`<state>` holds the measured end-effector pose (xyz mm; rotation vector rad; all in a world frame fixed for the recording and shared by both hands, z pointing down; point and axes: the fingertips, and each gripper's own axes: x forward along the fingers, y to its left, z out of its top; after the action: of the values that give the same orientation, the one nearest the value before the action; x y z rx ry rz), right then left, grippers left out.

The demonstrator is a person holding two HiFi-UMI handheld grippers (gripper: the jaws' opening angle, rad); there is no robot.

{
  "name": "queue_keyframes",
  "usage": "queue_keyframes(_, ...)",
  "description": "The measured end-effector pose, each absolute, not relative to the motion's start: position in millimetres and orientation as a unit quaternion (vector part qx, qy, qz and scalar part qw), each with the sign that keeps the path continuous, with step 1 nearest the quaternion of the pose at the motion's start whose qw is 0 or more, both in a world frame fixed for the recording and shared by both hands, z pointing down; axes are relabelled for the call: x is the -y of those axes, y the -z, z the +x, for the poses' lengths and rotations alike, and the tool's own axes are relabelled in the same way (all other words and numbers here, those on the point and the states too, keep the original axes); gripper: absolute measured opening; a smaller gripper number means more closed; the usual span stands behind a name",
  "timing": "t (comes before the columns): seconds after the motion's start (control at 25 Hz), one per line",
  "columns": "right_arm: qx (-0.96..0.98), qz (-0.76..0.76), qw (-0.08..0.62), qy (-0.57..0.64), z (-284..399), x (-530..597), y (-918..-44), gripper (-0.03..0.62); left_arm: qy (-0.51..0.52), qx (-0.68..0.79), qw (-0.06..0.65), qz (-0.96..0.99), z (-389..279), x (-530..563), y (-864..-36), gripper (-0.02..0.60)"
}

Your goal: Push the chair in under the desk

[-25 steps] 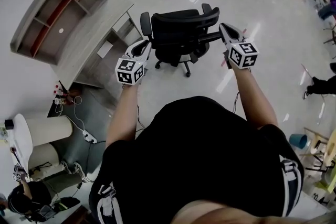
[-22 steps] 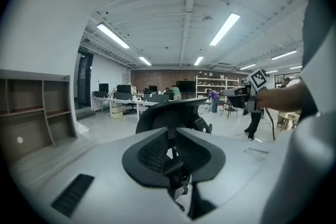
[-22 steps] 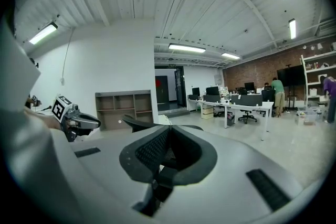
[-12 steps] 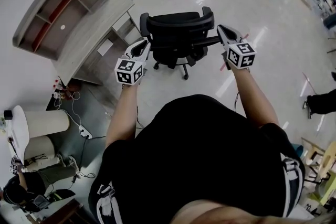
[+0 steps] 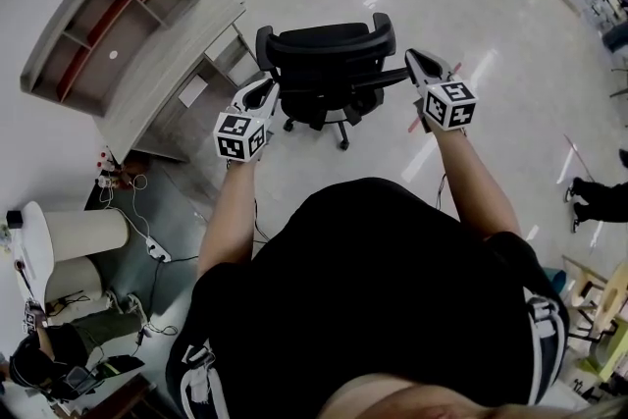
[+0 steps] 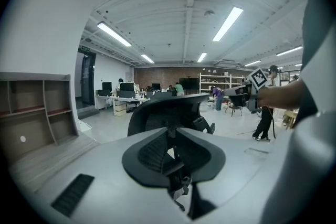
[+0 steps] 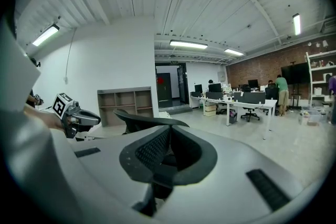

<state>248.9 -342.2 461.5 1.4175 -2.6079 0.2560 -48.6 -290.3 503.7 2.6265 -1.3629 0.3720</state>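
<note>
1. Jaw state. My left gripper (image 5: 261, 97) is clenched with nothing between its jaws: the left gripper view shows the two pads meeting along one seam. My right gripper (image 5: 416, 64) is also clenched and empty, as the right gripper view shows.

2. Chair. The black office chair (image 5: 329, 54) stands on the floor just ahead of both sets of jaws, backrest toward me. The head view places my left jaws at the chair's left edge and my right jaws at the end of its right armrest (image 5: 391, 74). No view settles whether either tip presses on it. The left gripper view puts the mesh backrest straight ahead of the jaws. The right gripper view puts it ahead and to the left.

3. Desk. The desk (image 5: 172, 64) lies ahead and left of my left jaws, with a shelf unit (image 5: 93, 20) beyond it. The chair is beside the desk, not under it.

4. Only the head view shows the chair's wheeled base (image 5: 324, 125).
</note>
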Motion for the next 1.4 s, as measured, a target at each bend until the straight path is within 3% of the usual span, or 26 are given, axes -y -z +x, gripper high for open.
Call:
queue_keyframes(0.36,0.879,0.45,0.119,-0.098,251.0,347.5,-483.4,0.01,-0.142,0.453,0.079,0.876,-49.6,295.8,-512.8,0.055)
queue_keyframes(0.48,0.891,0.416,0.155,-0.096,243.2,347.0,-498.7,0.076,-0.175,0.427,0.048,0.886,-45.0,295.0,-516.6,0.055)
queue_keyframes(0.68,0.899,0.373,0.22,-0.071,234.5,347.8,-526.3,0.128,-0.26,0.382,-0.02,0.887,-39.2,298.3,-533.8,0.069)
queue_keyframes(1.4,0.851,0.233,0.465,0.069,214.8,359.4,-628.3,0.306,-0.498,0.276,-0.093,0.817,-33.4,332.0,-638.9,0.271)
